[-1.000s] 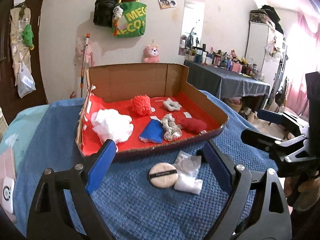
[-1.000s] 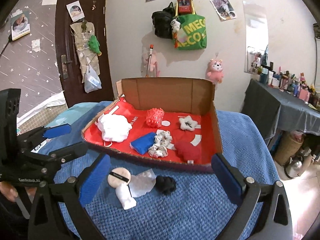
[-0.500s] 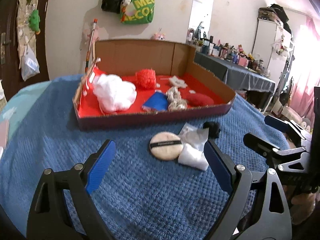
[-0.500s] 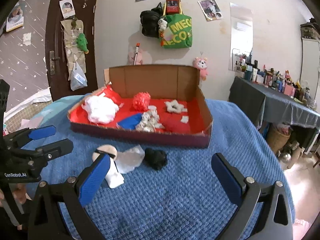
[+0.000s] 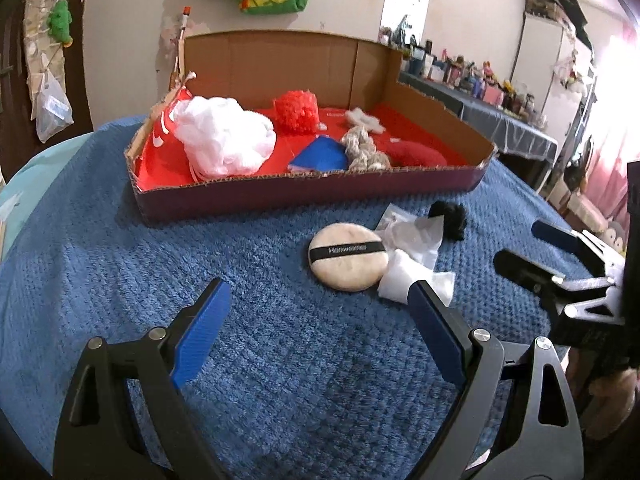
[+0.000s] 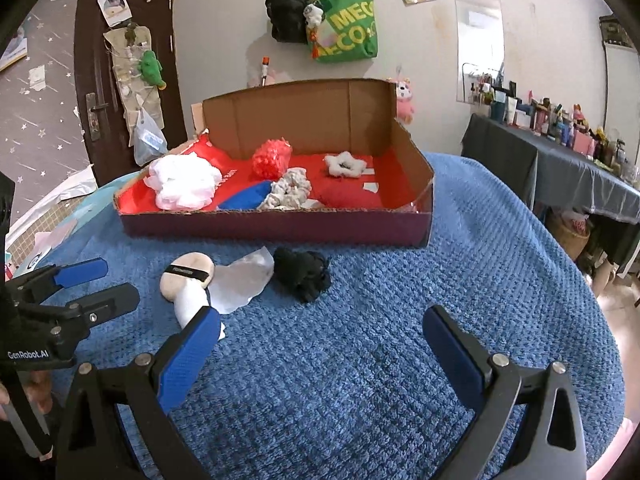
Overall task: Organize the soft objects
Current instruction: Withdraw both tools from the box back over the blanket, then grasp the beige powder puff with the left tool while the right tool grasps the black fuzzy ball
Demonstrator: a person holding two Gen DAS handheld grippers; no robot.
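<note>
A cardboard box (image 6: 276, 220) with a red floor sits at 12 o'clock on the blue-blanketed desk (image 6: 460, 280). Inside it, a white fluffy wad (image 6: 182, 182) lies at 9 o'clock, a red puff (image 6: 272, 158) at 12, a white star scrunchie (image 6: 345, 163) at 1, a blue cloth (image 6: 246, 198) and a cream scrunchie (image 6: 290, 190) near the front wall, and a red pad (image 6: 348, 196) at 4.

Outside, in front of the box, four soft things lie close together: a round powder puff (image 5: 348, 256) with a black band, touching a crumpled clear wrapper (image 5: 416, 236), a white roll (image 5: 400, 284) just under it, and a black scrunchie (image 6: 304, 270) at the wrapper's 3 o'clock edge.

The left tool (image 5: 316, 312) hangs with its jaws wide and nothing between them; the powder puff lies just beyond its tips at 12 o'clock, and its right finger overlaps the white roll in view. The right tool (image 6: 320, 332) is likewise wide and empty, the black scrunchie at its 12 o'clock. Each tool shows at the other's side, apart.
</note>
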